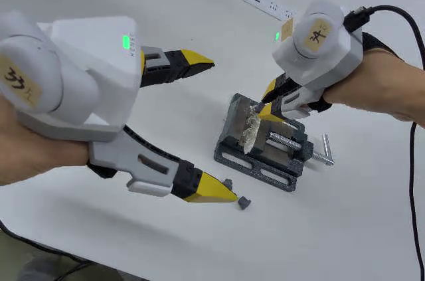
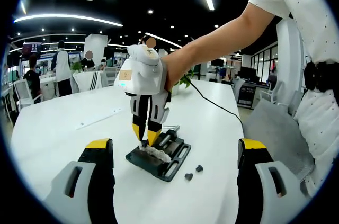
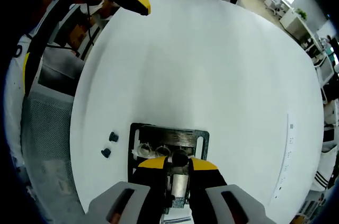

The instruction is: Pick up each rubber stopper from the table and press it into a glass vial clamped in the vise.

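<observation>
A dark vise (image 1: 285, 168) (image 2: 177, 158) (image 3: 169, 133) stands mid-table and clamps a row of clear glass vials (image 1: 250, 128) (image 3: 145, 148). My right gripper (image 1: 264, 104) (image 2: 145, 136) (image 3: 179, 163) points down onto the vials at the vise's far end. Its jaws are nearly together on a small dark rubber stopper (image 3: 180, 156) over a vial mouth. Two loose dark stoppers (image 1: 244, 202) (image 2: 188, 176) (image 3: 106, 153) lie on the table beside the vise. My left gripper (image 1: 206, 126) (image 2: 175, 147) stands wide open and holds nothing, its near tip close to the loose stoppers.
A white power strip (image 1: 265, 2) (image 3: 288, 144) lies at the table's far side. A black cable (image 1: 413, 161) trails from the right gripper along the right. The vise's screw handle (image 1: 325, 151) sticks out to the right. People and chairs stand in the room beyond the table.
</observation>
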Available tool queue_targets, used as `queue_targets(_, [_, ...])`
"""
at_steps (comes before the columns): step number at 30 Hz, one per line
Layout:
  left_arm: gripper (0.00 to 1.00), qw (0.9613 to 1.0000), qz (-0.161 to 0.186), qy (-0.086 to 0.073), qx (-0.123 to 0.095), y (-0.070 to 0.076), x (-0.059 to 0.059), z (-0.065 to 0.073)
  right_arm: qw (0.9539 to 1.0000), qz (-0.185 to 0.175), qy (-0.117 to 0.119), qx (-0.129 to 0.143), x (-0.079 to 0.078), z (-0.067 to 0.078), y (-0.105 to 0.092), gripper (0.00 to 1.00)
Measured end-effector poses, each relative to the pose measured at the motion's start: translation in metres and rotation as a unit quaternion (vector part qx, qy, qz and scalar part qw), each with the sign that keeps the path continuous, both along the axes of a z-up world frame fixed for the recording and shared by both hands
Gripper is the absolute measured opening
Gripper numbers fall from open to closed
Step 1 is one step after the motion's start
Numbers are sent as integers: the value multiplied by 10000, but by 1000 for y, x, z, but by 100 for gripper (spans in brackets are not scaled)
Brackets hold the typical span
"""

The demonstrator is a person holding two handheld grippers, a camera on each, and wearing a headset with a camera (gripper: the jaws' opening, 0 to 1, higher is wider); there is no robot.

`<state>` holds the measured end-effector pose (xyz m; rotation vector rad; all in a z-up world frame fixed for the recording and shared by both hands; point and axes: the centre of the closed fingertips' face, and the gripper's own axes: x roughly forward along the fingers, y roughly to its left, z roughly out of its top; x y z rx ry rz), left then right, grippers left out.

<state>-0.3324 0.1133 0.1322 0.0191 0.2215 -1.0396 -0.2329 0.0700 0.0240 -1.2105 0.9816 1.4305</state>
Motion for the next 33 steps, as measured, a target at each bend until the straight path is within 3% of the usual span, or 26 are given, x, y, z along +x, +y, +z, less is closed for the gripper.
queue_targets(6, [97, 10000, 6, 22, 11, 1, 0, -1, 9993, -212, 101, 300, 3, 13, 0, 13])
queue_targets(11, [97, 10000, 3, 26, 6, 1, 0, -2, 9977, -409, 159, 522, 4, 24, -4, 7])
queue_targets(21, [97, 10000, -27, 65, 55, 0, -1, -6, 9964, -467, 277, 648, 0, 19, 0, 2])
queue_targets(33, [98, 9993, -120, 205, 274, -2, -7, -24, 9966, -419, 300, 644, -1, 10, 2, 0])
